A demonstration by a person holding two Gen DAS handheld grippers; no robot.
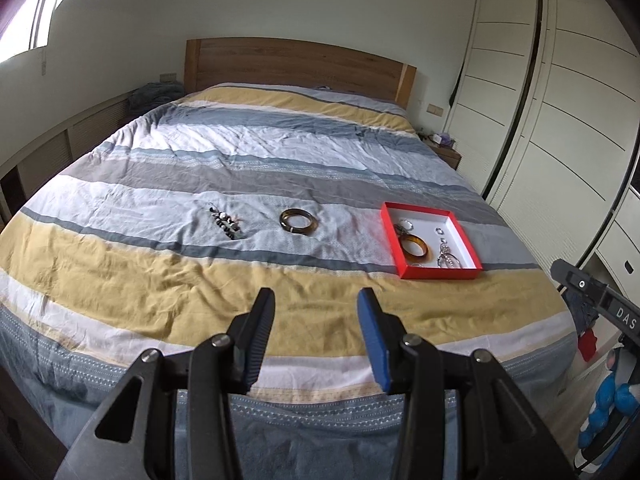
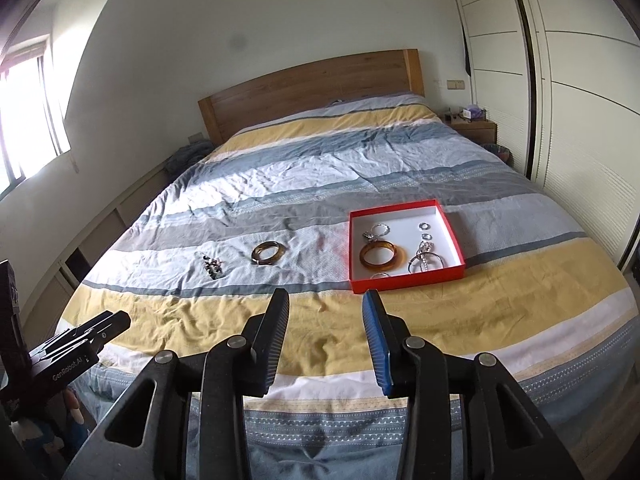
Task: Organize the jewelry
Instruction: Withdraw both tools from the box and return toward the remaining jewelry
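Striped bedspread point(image 1: 280, 160) carries my work: both the left gripper point(image 1: 316, 300) and right gripper point(image 2: 326, 302) hang empty, jaws apart, so next I fetch the amber bangle point(image 1: 299, 221) or what looks like beaded earrings point(image 1: 227, 223) mid-bed for the red box point(image 2: 406, 278) toward the right edge.

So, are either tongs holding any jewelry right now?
No. The left tongs and right tongs are both open and empty, over the bed.
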